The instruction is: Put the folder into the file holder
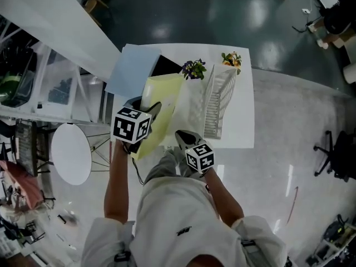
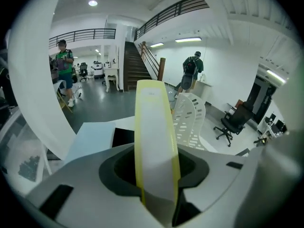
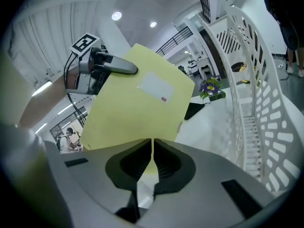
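Note:
A yellow folder (image 1: 161,107) is held tilted above the white table (image 1: 243,128), just left of the white slotted file holder (image 1: 219,102). My left gripper (image 1: 150,113) is shut on the folder's left side. In the left gripper view the folder (image 2: 154,137) runs edge-on between the jaws of the left gripper (image 2: 154,177), with the file holder (image 2: 190,120) beyond it. My right gripper (image 1: 182,136) is shut on the folder's near edge. In the right gripper view the right gripper (image 3: 152,146) pinches the folder (image 3: 137,103); the file holder (image 3: 256,103) stands close on the right.
A pale blue folder (image 1: 130,68) and a dark pad lie at the table's far left. Two small plants (image 1: 193,68) (image 1: 232,59) stand at the far edge. A round white table (image 1: 71,152) is on the left. Two persons (image 2: 62,65) (image 2: 191,72) stand in the hall.

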`<state>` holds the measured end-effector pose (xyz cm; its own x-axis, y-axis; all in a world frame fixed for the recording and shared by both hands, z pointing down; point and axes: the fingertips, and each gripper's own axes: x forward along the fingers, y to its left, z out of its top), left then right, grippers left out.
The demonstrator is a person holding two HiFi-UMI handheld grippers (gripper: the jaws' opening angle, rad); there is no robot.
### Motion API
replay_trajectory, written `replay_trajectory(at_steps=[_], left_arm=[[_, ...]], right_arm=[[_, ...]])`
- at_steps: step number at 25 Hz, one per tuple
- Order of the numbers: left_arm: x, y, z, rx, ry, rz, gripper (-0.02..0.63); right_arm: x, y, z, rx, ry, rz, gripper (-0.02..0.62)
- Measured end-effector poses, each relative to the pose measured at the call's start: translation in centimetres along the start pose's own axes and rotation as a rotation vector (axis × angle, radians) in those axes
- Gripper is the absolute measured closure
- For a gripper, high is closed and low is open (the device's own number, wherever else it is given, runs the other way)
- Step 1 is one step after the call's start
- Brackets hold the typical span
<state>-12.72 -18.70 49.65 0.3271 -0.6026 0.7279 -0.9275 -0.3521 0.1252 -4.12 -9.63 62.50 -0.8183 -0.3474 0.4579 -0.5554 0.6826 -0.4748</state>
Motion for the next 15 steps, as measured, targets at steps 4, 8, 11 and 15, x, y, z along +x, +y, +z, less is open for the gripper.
replay_trajectory(at_steps=[4, 8, 11, 15], left_arm=[[-1.6, -0.8, -0.6, 0.007, -0.090, 0.023, 0.426], [-3.2, -1.5, -0.9, 0.036, -0.179, 0.040, 0.428], [-4.4, -1.8, -1.1, 0.062, -0.247, 0.065, 0.428], [-6.1, -1.8, -1.4, 0.074, -0.341, 0.082, 0.428]], right_arm=[[-1.1, 1.0, 0.9, -0.049, -0.029, -0.030, 0.578], [-2.1, 2.3, 2.3, -0.087, -0.066, -0.068, 0.577], [-2.9, 3.2, 3.4, -0.119, -0.097, -0.109, 0.578], [-3.9, 4.8, 4.7, -0.152, -0.130, -0.158, 0.578]])
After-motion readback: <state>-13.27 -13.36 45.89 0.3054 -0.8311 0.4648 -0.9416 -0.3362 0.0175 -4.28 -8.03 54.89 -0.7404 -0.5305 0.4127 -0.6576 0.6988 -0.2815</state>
